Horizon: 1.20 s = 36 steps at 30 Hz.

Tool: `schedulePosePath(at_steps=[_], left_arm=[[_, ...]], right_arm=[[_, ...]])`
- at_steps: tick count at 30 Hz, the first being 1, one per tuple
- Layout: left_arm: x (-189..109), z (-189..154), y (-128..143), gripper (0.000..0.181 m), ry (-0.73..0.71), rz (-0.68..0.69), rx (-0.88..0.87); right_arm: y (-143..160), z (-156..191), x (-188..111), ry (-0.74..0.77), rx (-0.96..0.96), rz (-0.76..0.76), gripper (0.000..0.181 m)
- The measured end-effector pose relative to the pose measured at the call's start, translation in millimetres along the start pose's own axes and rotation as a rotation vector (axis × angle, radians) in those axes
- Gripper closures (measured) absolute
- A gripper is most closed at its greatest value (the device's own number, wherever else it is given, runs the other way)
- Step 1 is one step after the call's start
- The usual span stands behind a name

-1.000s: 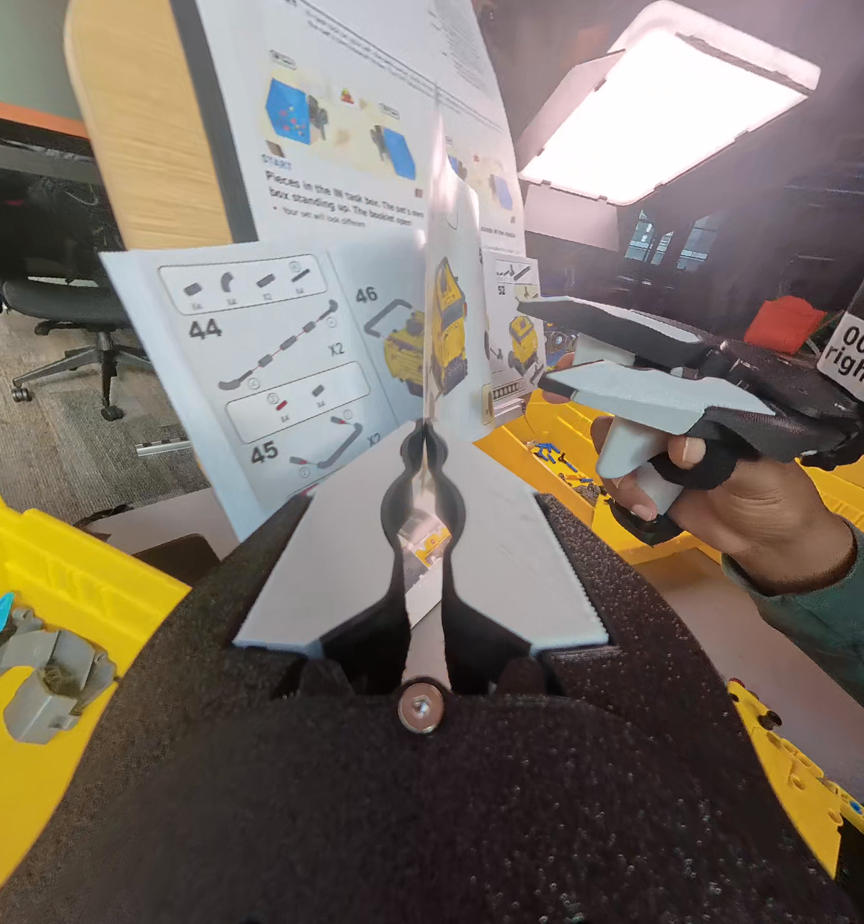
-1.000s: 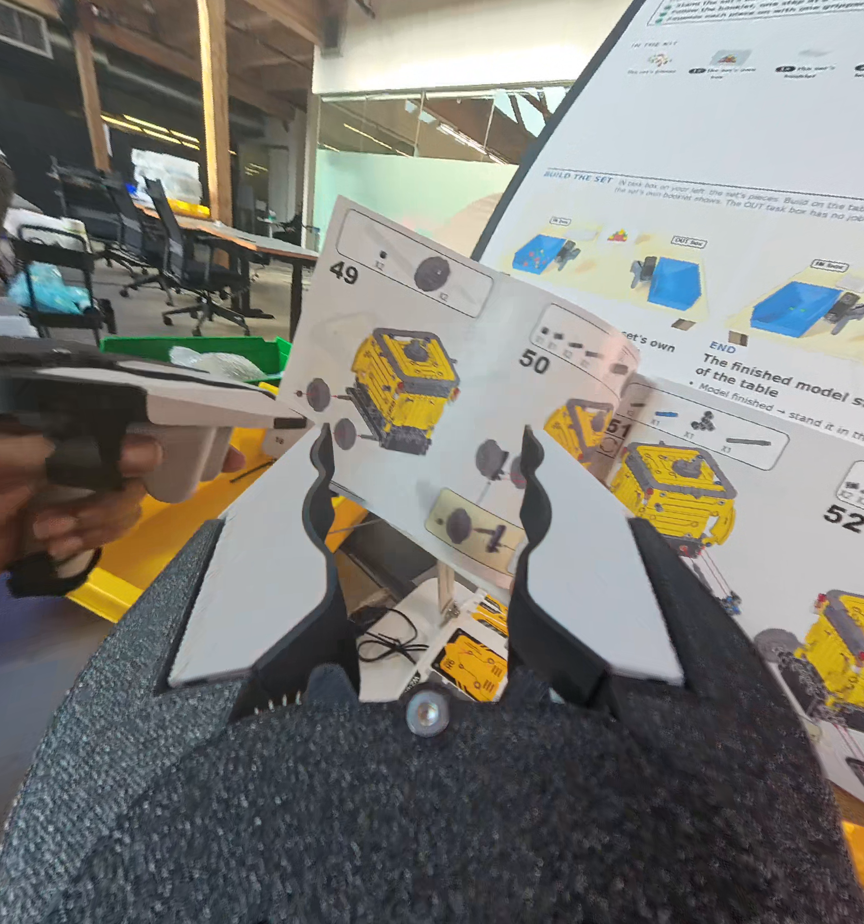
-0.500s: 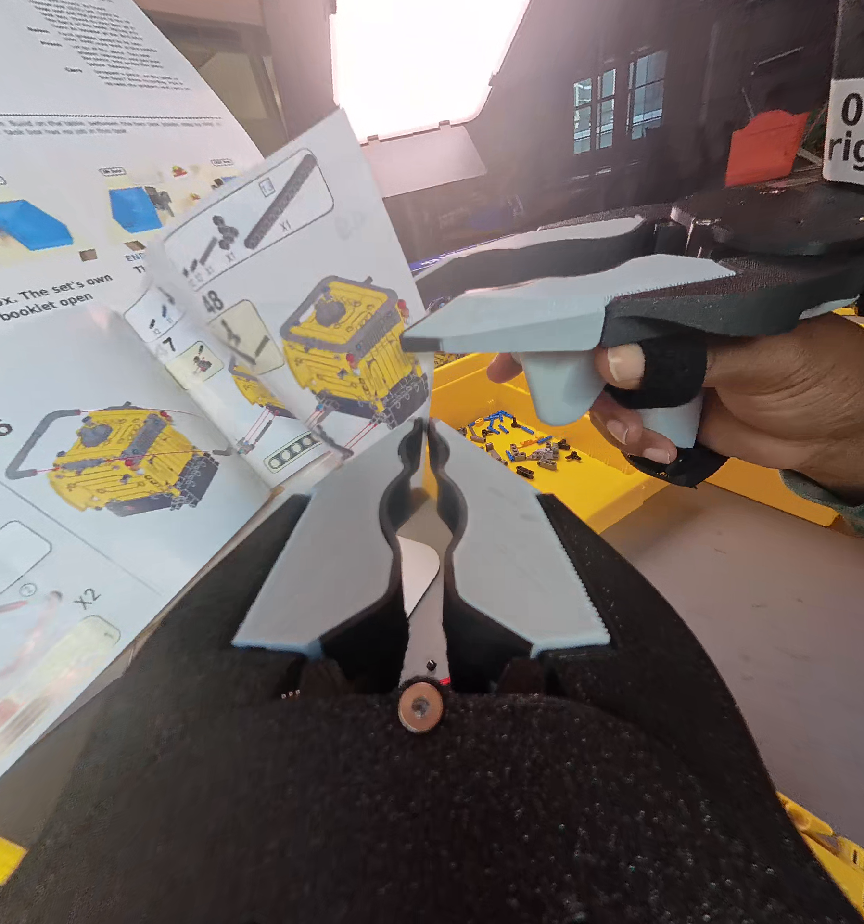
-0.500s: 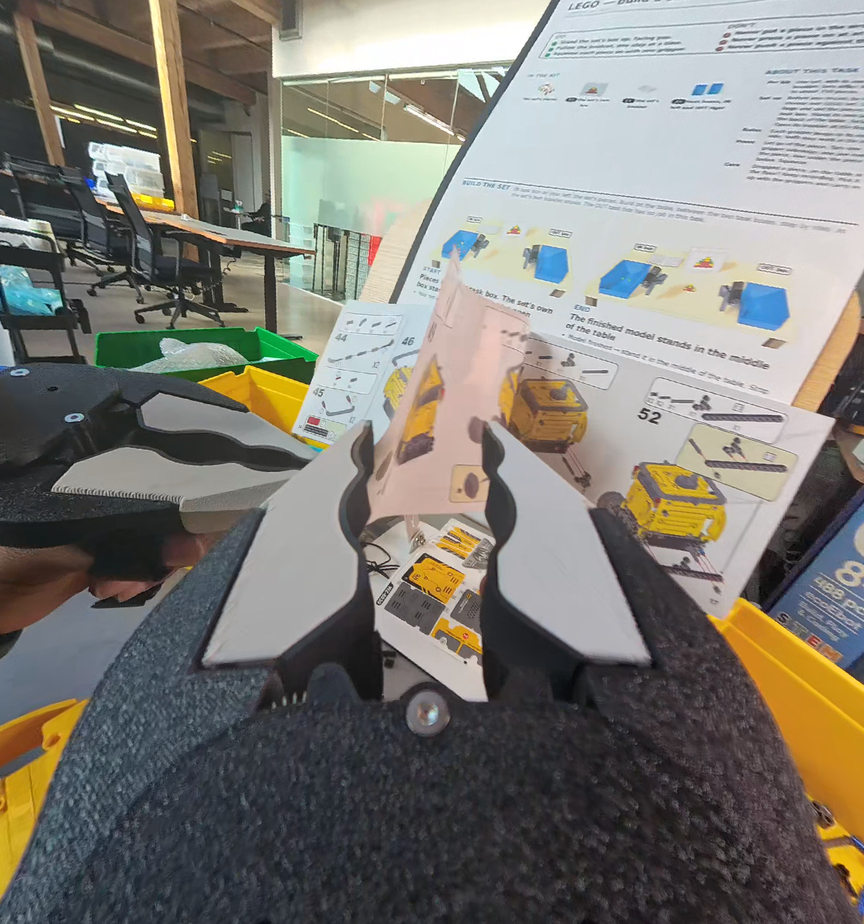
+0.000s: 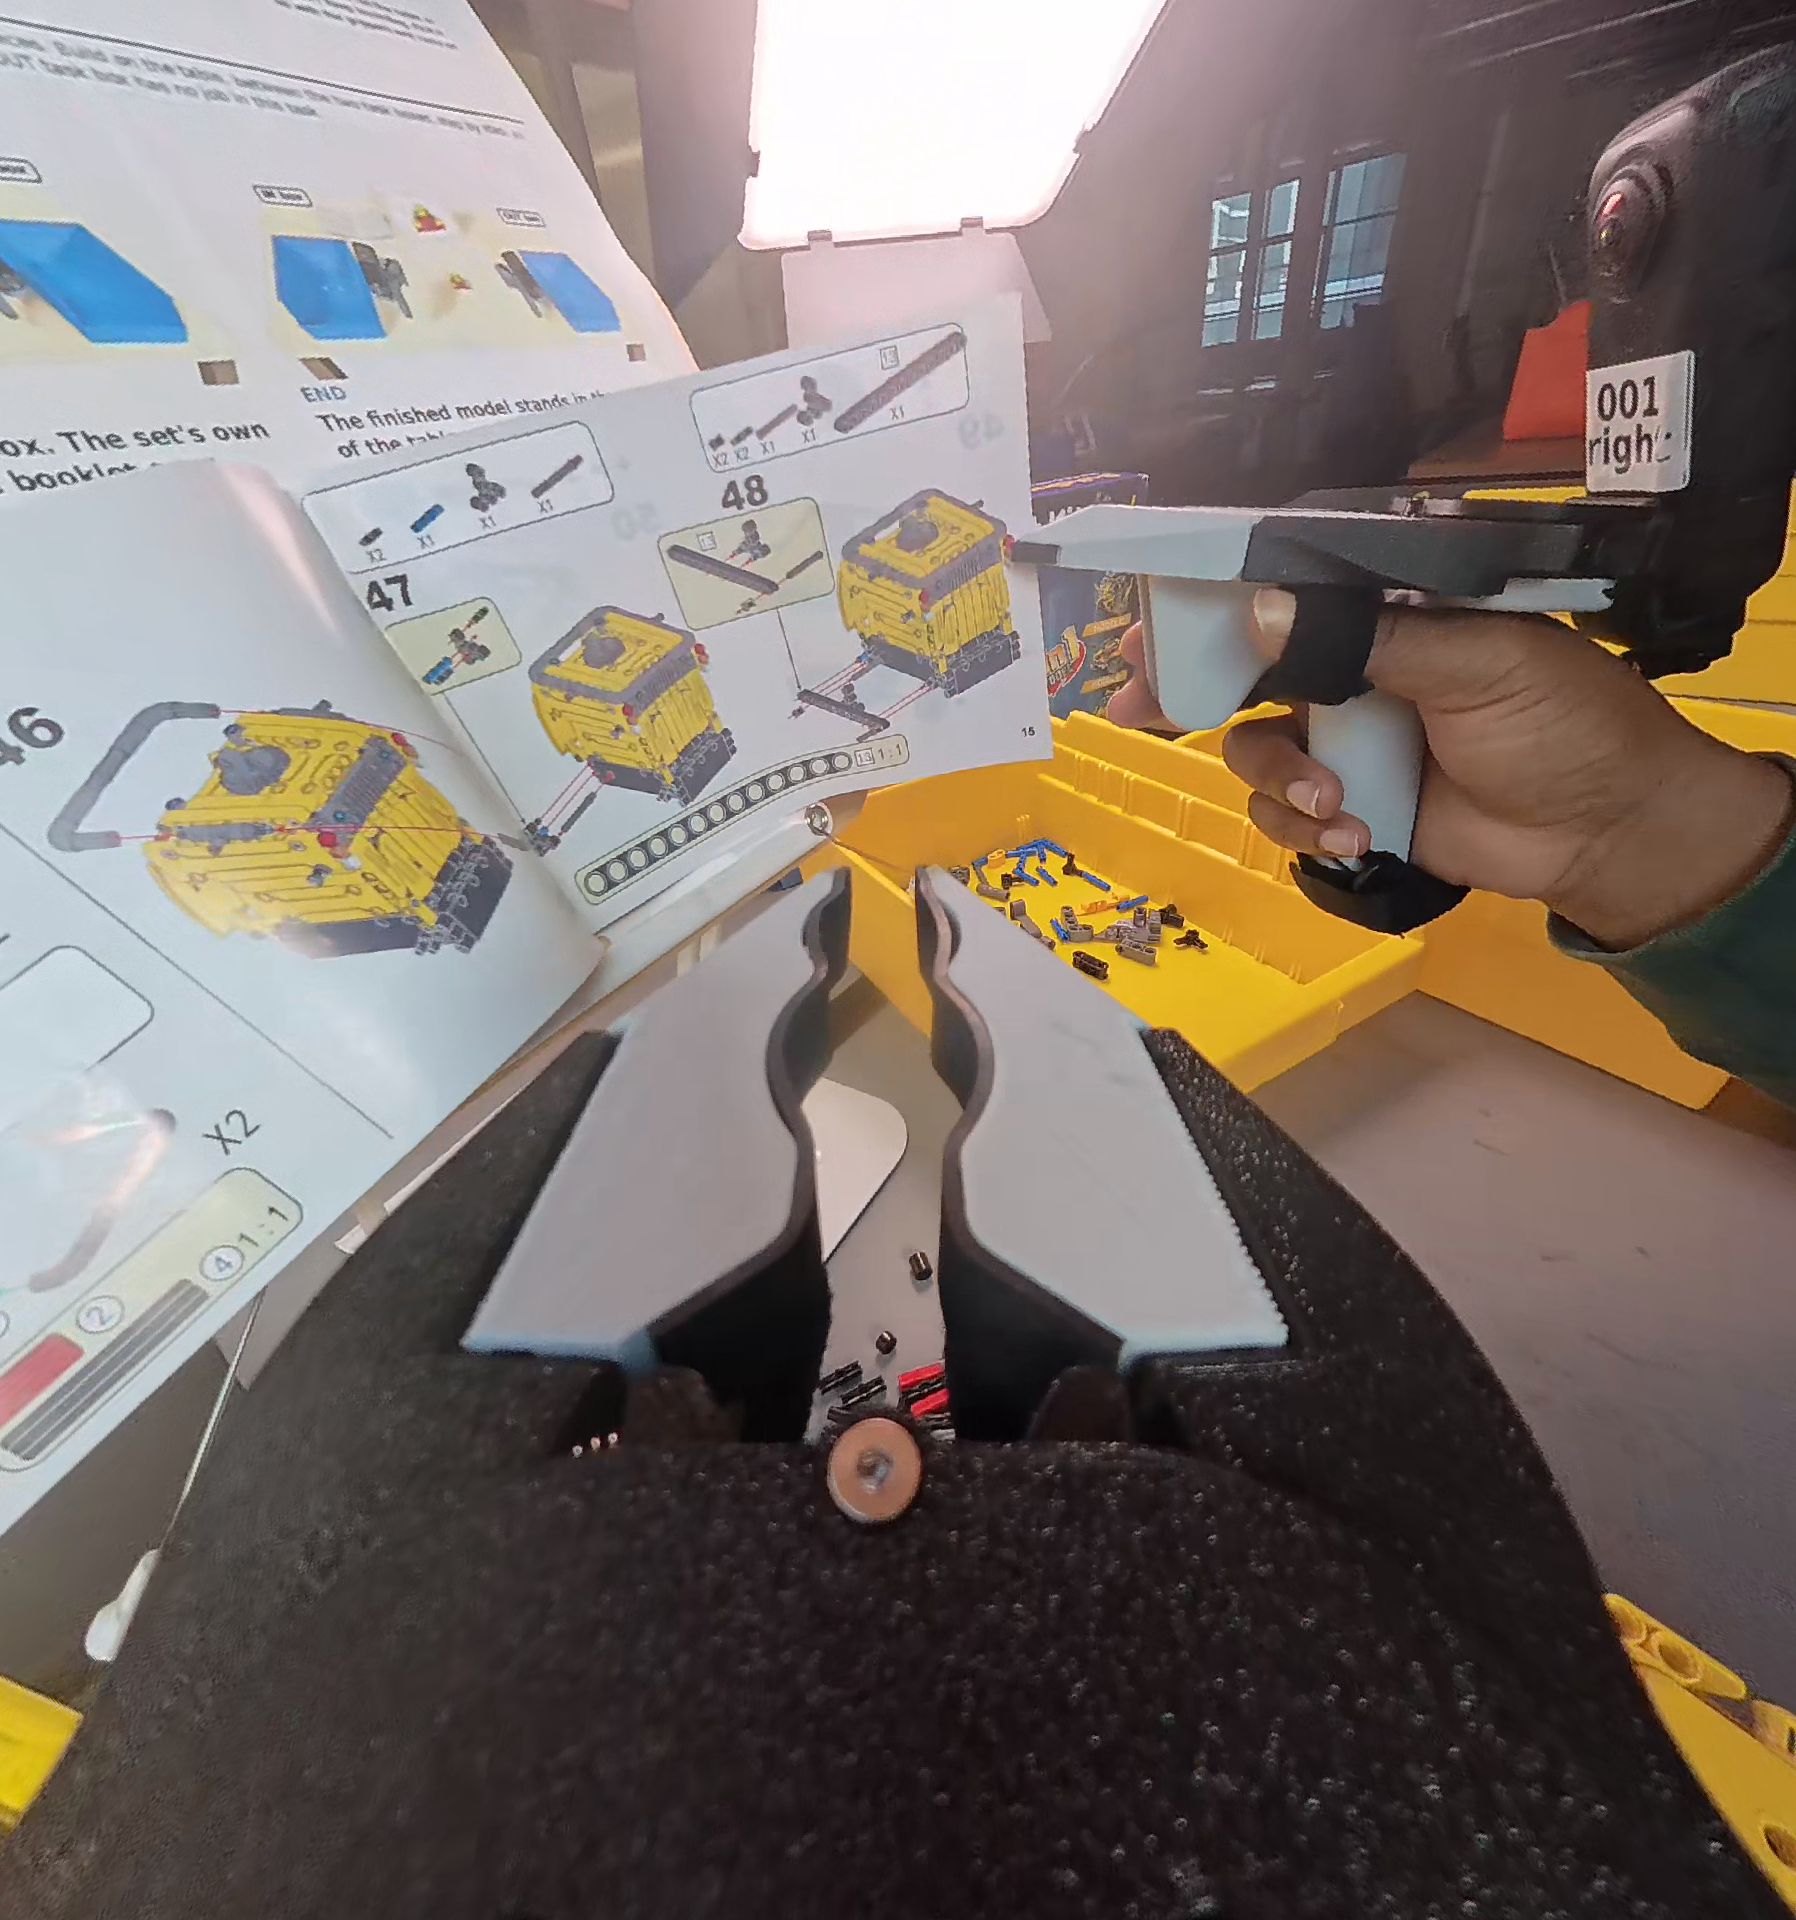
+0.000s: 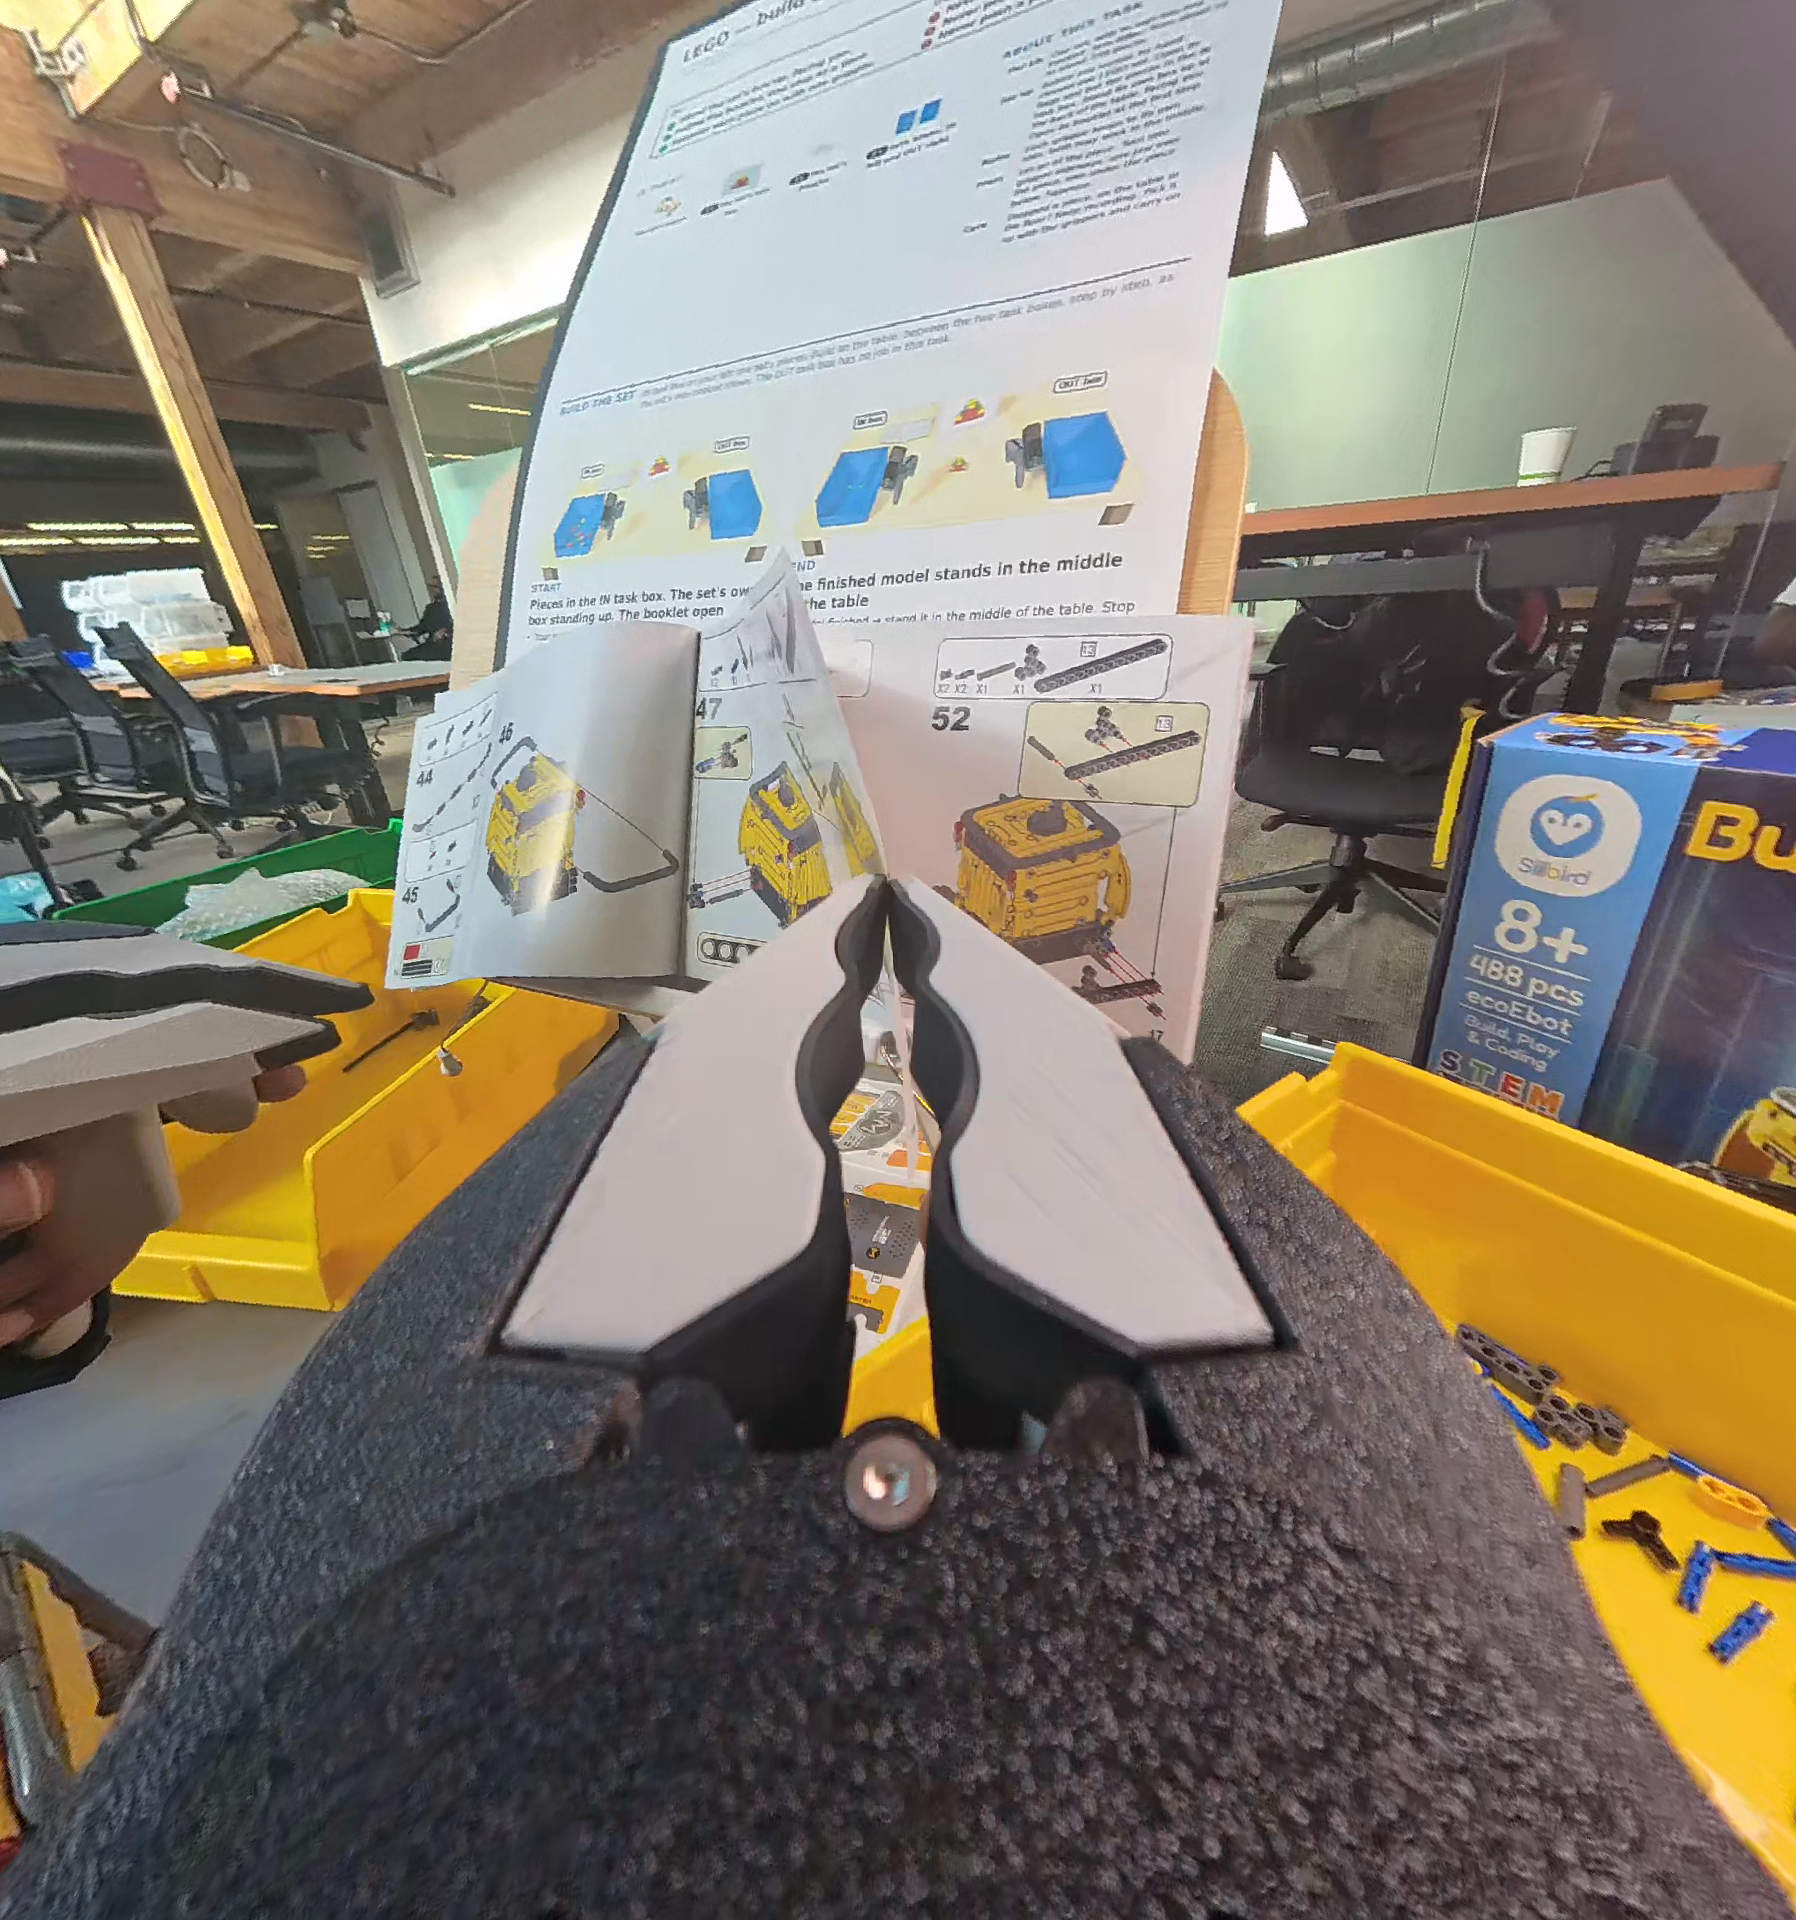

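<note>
An open instruction booklet point(image 5: 665, 644) stands against a printed poster board point(image 5: 198, 260). My left gripper point(image 5: 881, 883) is just below the booklet's lower edge, jaws slightly apart and empty. In the left wrist view my right gripper point(image 5: 1019, 551) pinches the right edge of a raised page. In the right wrist view my right gripper point(image 6: 886, 891) is shut on that thin page edge, with the booklet point(image 6: 561, 821) spread behind it. The left gripper point(image 6: 343, 1008) shows at the left, held by a hand.
A yellow bin point(image 5: 1320, 997) of small blue and grey parts lies ahead on the right and also shows in the right wrist view point(image 6: 1496, 1247). Another yellow bin point(image 6: 354, 1143) and a green bin point(image 6: 281, 862) sit left. A blue set box point(image 6: 1652, 914) stands right. Loose pins point(image 5: 915, 1262) lie on the grey table. Some 15 cm of space lies between my two pairs of fingers.
My left gripper was shut on a page; it has opened slightly and let go. My right gripper has closed from open onto the page's edge. Both views have swung across the booklet.
</note>
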<state>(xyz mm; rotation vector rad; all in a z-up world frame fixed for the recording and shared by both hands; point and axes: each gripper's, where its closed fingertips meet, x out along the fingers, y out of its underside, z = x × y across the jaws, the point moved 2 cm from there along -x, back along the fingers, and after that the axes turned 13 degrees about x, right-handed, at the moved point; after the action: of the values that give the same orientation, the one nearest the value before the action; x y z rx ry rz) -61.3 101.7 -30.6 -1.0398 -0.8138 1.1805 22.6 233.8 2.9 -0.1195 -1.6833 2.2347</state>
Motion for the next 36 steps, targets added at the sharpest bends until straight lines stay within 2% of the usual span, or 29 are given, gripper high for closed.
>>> schedulePosePath(at_steps=[5,9,14,16,18,20,22,25,28,31,33,36], left_arm=[[-1.3,3.2,0.7,0.166,-0.002,-0.005,-0.013],[-5.3,9.6,-6.1,0.149,0.035,-0.064,-0.111],[-11.4,33.9,-21.3,0.125,0.076,-0.148,-0.325],[-14.8,49.9,-20.7,0.135,0.047,-0.146,-0.375],[-21.3,72.4,-15.2,0.162,-0.046,-0.120,-0.387],[-28.8,93.2,-8.8,0.181,-0.131,-0.084,-0.360],[-35.3,110.6,-1.1,0.181,-0.182,-0.024,-0.309],[-47.7,136.6,6.8,0.181,-0.249,0.044,-0.259],[-59.2,162.4,18.4,0.181,-0.314,0.107,-0.243],[-63.2,183.6,33.3,0.181,-0.368,0.153,-0.250],[-61.7,193.0,38.8,0.181,-0.390,0.162,-0.258],[-63.5,199.1,31.2,0.177,-0.430,0.131,-0.274]], right_arm=[[3.1,6.8,1.9,-0.036,-0.001,0.013,0.181],[22.4,56.6,16.0,-0.222,-0.054,0.116,0.181],[55.1,126.0,51.9,-0.369,-0.299,0.186,0.181],[62.2,144.8,68.2,-0.392,-0.357,0.180,0.181],[67.1,156.6,82.5,-0.402,-0.402,0.165,0.181],[70.2,165.8,88.6,-0.431,-0.424,0.157,0.177],[65.9,172.7,84.0,-0.469,-0.409,0.139,0.162],[39.2,149.3,79.4,-0.358,-0.385,0.032,0.159],[21.1,99.6,82.9,-0.182,-0.283,0.029,0.156],[32.2,64.5,98.5,-0.050,-0.314,0.117,0.135],[45.2,64.0,112.3,-0.018,-0.320,0.169,0.116],[55.9,58.0,134.1,0.135,-0.486,0.162,0.097]])
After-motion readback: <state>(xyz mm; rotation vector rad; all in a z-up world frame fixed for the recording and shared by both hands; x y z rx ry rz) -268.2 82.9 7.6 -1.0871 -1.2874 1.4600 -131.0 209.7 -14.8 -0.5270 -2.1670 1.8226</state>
